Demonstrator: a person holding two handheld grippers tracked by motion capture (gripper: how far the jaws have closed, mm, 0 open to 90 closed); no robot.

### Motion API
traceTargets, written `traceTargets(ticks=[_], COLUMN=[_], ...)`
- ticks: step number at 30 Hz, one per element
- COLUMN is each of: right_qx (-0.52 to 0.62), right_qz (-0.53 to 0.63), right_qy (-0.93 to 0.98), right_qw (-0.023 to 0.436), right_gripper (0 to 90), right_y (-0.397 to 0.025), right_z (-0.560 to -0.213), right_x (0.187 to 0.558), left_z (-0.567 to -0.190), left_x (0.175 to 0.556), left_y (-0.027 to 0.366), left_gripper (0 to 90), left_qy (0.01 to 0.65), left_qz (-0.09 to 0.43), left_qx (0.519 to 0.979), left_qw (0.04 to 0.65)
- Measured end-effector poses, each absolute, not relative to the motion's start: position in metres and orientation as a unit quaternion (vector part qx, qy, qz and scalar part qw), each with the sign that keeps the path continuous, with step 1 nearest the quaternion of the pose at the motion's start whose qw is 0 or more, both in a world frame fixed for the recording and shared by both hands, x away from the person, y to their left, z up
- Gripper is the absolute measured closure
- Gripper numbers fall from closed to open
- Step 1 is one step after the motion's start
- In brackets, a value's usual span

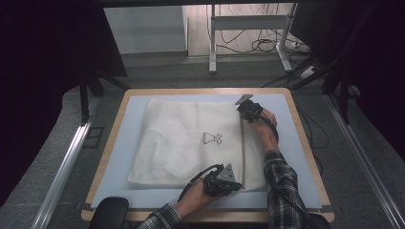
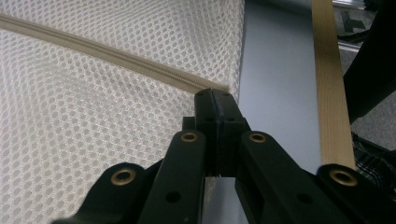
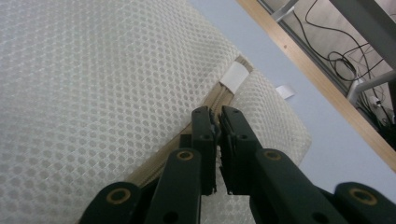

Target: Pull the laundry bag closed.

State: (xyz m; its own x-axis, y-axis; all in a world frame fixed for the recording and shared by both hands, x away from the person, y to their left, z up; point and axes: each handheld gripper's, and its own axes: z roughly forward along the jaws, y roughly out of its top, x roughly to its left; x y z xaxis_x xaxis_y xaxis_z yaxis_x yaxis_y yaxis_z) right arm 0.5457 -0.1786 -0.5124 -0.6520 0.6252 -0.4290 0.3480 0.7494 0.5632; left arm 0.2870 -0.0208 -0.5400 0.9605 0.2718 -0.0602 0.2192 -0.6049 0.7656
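A white mesh bag (image 1: pixel 186 138) with a small black printed figure lies flat on the blue-grey mat (image 1: pixel 286 143). A beige zipper (image 1: pixel 242 143) runs along its right side. My left gripper (image 1: pixel 237 183) is at the near end of that zipper, its jaws pressed together on the zipper end (image 2: pixel 215 95) at the bag's edge. My right gripper (image 1: pixel 241 109) is at the far end, its jaws (image 3: pixel 215 116) nearly together on a small piece at the zipper (image 3: pixel 187 137), just short of a white tag (image 3: pixel 233 74).
The mat lies on a wooden table whose rim (image 1: pixel 305 138) shows all round. A small white label (image 3: pixel 285 91) lies on the mat past the bag's far corner. Beyond the table are desk legs and cables (image 1: pixel 258 43) on the floor.
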Motion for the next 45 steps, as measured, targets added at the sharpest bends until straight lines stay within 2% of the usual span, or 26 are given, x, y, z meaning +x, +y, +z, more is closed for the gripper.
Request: traceTargets(ticks=[21,29,45], right_qx=[0.267,0.276,0.302], right_qz=[0.200,0.196,0.191], right_qy=[0.886,0.878,0.870], right_qw=[0.321,0.338,0.338], right_gripper=[82.4,82.2,81.5], right_y=[-0.170,-0.165,-0.159], right_z=[-0.510,-0.514,-0.516], right_x=[0.565,0.569,0.568], left_z=[-0.540,-0.540,-0.539], left_x=[0.287,0.286,0.287], left_y=[-0.021,-0.021,-0.021], left_gripper=[90.0,90.0,89.3], left_qy=[0.137,0.136,0.139], left_qz=[0.033,0.035,0.033], left_qx=[0.895,0.896,0.895], left_qw=[0.422,0.422,0.422])
